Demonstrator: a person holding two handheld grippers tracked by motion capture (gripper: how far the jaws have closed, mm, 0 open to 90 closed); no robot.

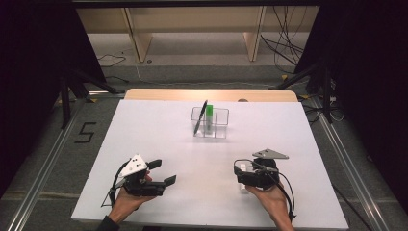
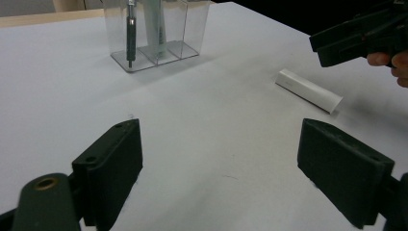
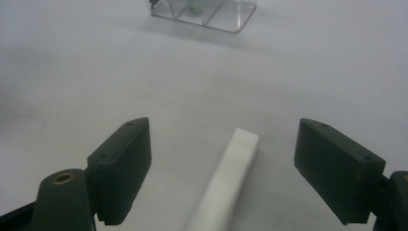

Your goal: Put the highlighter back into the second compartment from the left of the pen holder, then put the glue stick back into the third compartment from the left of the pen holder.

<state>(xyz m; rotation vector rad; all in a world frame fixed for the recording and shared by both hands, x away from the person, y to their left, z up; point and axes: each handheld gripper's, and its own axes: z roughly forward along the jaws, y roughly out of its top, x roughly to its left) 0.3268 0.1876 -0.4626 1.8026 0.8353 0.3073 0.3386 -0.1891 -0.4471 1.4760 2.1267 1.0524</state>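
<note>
A clear compartment organizer (image 1: 216,126) stands at the table's far middle, holding a black pen (image 1: 200,117) that leans to the right and a green marker (image 1: 210,113). A white bar-shaped object (image 3: 226,185) lies flat on the table between the open jaws of my right gripper (image 3: 222,144), untouched by either one. In the high view the right gripper (image 1: 240,175) hovers over that white bar (image 1: 245,167) at the near right. My left gripper (image 1: 162,172) is open at the near left with nothing between its jaws. From the left gripper (image 2: 221,144) I see the bar (image 2: 308,90) and the organizer (image 2: 192,29).
The white tabletop (image 1: 159,134) has wide bare room between the grippers and the organizer. A wooden strip (image 1: 211,94) runs along its far edge. Beyond it are a shelf frame, cables on the floor and dark tripod legs at both sides.
</note>
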